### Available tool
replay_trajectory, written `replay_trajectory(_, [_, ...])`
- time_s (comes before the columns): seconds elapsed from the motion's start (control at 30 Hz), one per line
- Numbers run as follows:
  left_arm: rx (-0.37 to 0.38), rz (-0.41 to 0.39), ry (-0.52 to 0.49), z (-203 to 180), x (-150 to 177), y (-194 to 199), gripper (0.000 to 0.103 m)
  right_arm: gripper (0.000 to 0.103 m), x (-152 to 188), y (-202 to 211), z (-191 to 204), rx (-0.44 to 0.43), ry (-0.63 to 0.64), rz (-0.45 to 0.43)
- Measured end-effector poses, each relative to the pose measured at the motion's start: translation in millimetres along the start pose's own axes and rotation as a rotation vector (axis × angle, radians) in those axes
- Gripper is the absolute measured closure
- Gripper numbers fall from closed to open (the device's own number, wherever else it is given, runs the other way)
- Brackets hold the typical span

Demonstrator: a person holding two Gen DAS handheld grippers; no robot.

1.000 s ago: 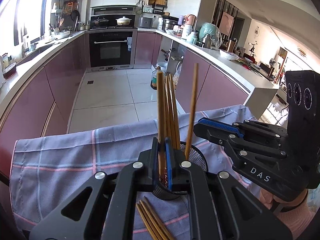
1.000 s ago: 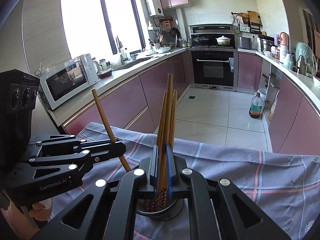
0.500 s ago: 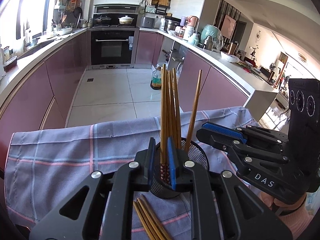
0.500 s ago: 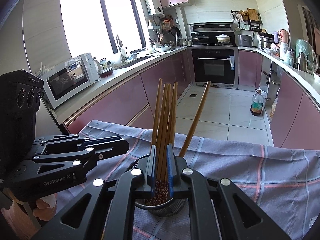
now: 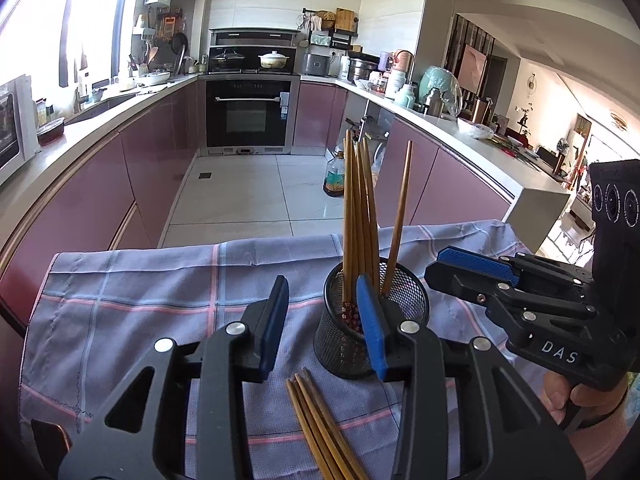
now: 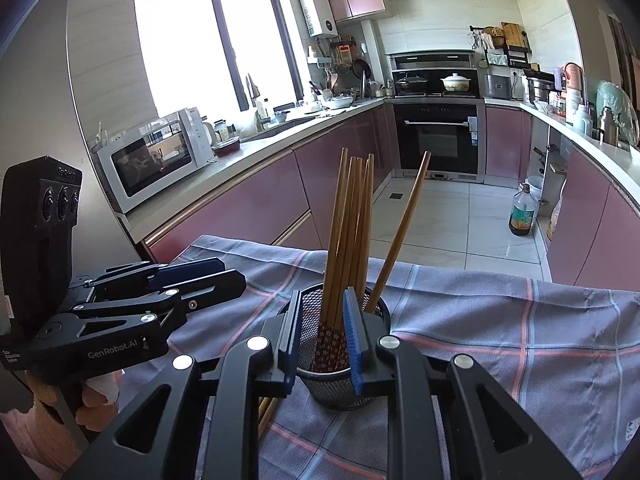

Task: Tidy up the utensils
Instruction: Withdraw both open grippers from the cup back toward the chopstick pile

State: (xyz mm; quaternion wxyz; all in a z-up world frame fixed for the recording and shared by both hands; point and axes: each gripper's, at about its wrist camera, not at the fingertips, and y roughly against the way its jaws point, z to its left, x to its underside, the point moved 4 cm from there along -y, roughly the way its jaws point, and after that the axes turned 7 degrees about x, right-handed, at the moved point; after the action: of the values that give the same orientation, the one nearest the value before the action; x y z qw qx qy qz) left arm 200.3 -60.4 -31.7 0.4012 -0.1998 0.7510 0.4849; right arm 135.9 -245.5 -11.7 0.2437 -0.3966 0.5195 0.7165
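Cloth-covered table [image 5: 132, 304]: chopsticks [image 6: 348, 240] (cupped) between parted fingers [image 6: 352, 336].

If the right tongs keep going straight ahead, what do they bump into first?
Probably the black mesh cup holding the upright chopsticks. It sits right ahead of the right tongs, though how near is hard to judge.

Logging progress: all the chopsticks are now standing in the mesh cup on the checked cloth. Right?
Not all. The left wrist view shows a bundle of loose chopsticks lying on the checked cloth beside the mesh cup; the others stand in it.
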Motion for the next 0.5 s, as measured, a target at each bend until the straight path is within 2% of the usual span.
replay_trajectory(0.07, [-0.013, -0.011, -0.011, -3.0, 5.0, 5.7, 0.063, 0.078, 0.3, 6.0, 2.2, -0.002, 0.007, -0.012])
replay_trajectory(0.37, [-0.073, -0.043, -0.025, -2.7, 27.0, 32.2, 0.05, 0.068, 15.4, 29.6, 19.6, -0.038, 0.05, -0.044])
replay_trajectory(0.5, [-0.066, -0.028, -0.011, 1.3, 42.4, 39.2, 0.047, 0.067, 29.5, 31.1, 24.9, -0.056, 0.044, -0.027])
